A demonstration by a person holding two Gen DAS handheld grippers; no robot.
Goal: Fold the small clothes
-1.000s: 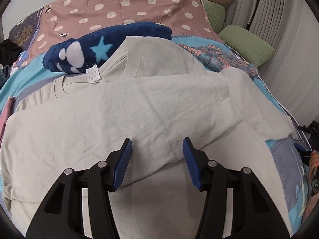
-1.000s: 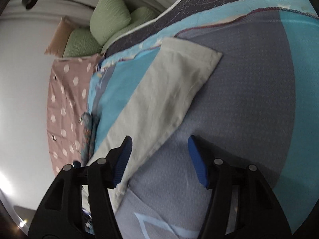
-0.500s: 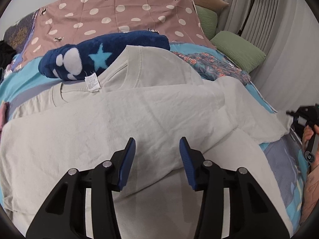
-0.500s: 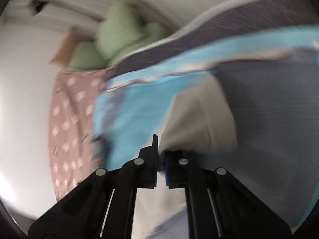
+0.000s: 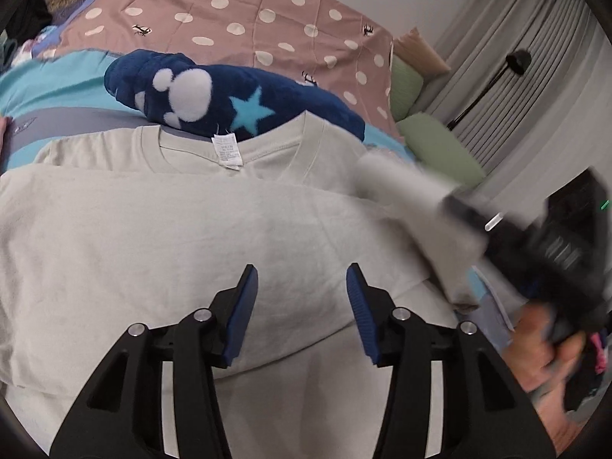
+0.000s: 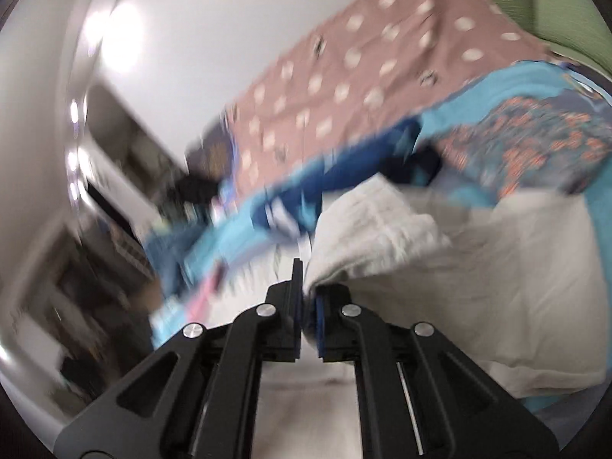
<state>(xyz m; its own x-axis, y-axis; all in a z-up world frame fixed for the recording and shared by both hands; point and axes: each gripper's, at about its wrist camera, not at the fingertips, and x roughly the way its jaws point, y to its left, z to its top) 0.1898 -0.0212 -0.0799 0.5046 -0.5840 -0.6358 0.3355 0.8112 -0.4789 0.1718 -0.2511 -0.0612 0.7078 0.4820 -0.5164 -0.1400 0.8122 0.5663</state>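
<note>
A pale grey T-shirt (image 5: pixel 160 237) lies on the bed, its lower half folded up over the chest, its collar and white label (image 5: pixel 227 151) facing me. My left gripper (image 5: pixel 302 298) is open and empty, hovering just above the folded edge. My right gripper (image 6: pixel 308 298) is shut on the shirt's right sleeve (image 6: pixel 375 229) and carries it lifted over the shirt. It shows blurred in the left wrist view (image 5: pixel 451 201) at the right, with the sleeve (image 5: pixel 397 176) hanging from it.
A navy plush blanket (image 5: pixel 214 95) with a star and paw print lies just behind the collar. Beyond it are a pink dotted cover (image 5: pixel 237 11), green pillows (image 5: pixel 436 145) and a floor lamp (image 5: pixel 512 63). A floral garment (image 6: pixel 535 149) lies at the right.
My right gripper shut on the sleeve's end, lifted it and swung it leftward over the shirt. My left gripper stayed open and shifted slightly over the fold.
</note>
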